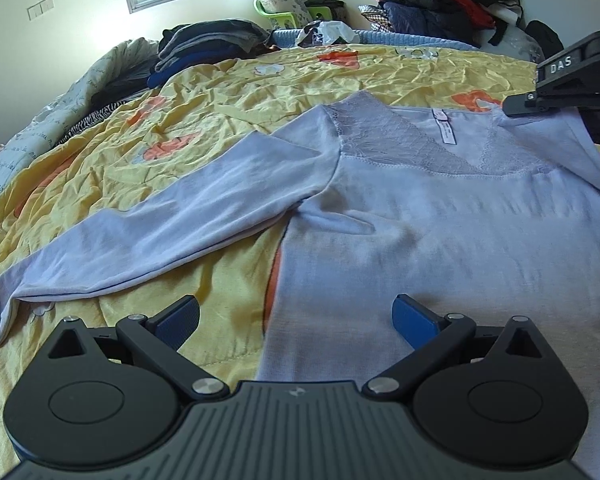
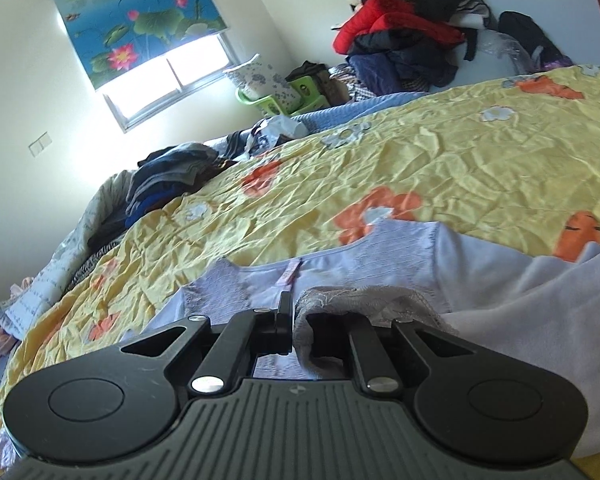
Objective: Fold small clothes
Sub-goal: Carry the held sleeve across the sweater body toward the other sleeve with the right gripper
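**A:** How far had the folding got?

**B:** Barely begun, by my reading. The lavender top (image 1: 440, 232) lay spread on the yellow bedspread (image 1: 220, 92), lace neckline at the far end, body running toward the near edge. Its left sleeve (image 1: 172, 224) stretched out flat to the near left, not yet brought in.

**A:** And the other sleeve?

**B:** That one seemed to be in progress. The right gripper (image 2: 294, 320) was pressed together on a lace-trimmed edge, probably the right sleeve's cuff (image 2: 364, 300), held just above the neckline and label (image 2: 288, 274). Pale fabric draped away from it to the right. The cloth bunched over the jaws, so I couldn't be sure it was the cuff and not another lace edge.

**A:** The left gripper?

**B:** The left gripper (image 1: 296, 320) hung with its blue pads (image 1: 412, 318) spread wide, straddling the left side of the body near the hem, pinching nothing.

**A:** So what was left?

**B:** Most of it: laying the right sleeve across, bringing the left sleeve in, then folding the body up. A stack of dark clothes (image 1: 208, 44) sat at the far left of the bed; whether those were finished items, I couldn't say.
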Motion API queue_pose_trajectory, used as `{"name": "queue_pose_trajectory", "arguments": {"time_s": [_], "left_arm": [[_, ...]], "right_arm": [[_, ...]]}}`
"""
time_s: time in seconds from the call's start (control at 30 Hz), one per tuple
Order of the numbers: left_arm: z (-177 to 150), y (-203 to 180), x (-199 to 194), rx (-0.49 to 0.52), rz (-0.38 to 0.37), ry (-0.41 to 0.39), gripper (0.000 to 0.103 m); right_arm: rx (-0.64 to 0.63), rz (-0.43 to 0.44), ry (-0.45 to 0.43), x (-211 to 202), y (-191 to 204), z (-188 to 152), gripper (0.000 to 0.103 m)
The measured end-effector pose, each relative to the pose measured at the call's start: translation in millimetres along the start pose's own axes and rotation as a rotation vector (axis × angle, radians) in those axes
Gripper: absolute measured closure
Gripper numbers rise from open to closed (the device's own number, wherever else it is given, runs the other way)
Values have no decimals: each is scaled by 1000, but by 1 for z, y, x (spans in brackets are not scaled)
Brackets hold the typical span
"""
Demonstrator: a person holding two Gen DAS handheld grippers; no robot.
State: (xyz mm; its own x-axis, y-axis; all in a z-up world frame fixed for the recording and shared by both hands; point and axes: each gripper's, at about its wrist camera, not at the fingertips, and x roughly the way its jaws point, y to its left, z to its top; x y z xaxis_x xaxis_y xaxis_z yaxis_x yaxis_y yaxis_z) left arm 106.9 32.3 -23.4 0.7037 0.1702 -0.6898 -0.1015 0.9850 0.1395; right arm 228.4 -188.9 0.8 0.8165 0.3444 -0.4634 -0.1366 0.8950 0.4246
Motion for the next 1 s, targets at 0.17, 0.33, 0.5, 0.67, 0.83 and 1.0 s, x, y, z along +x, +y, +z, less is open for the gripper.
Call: {"name": "queue_pose_trajectory", "arguments": {"time_s": [0.17,0.33,0.5,0.67,0.83,1.0], "left_arm": [[1,13,3,-30,27,1,0],[0,29,5,-68,34,5,0],[-2,44,3,-102,45,5,0],[-4,58,2,-134,52,11,0],[-5,70,1,-157,71,11,0],[-8,82,3,-189,94,25,0]], "right_arm": [[-47,25,28,19,27,-1,90],[-93,56,52,37,56,-4,90],[-126,96,72,53,84,-10,90],[-156,124,92,68,108,-15,90],[-156,154,115,82,123,-20,90],[-175,157,144,93,134,-29,89]]}}
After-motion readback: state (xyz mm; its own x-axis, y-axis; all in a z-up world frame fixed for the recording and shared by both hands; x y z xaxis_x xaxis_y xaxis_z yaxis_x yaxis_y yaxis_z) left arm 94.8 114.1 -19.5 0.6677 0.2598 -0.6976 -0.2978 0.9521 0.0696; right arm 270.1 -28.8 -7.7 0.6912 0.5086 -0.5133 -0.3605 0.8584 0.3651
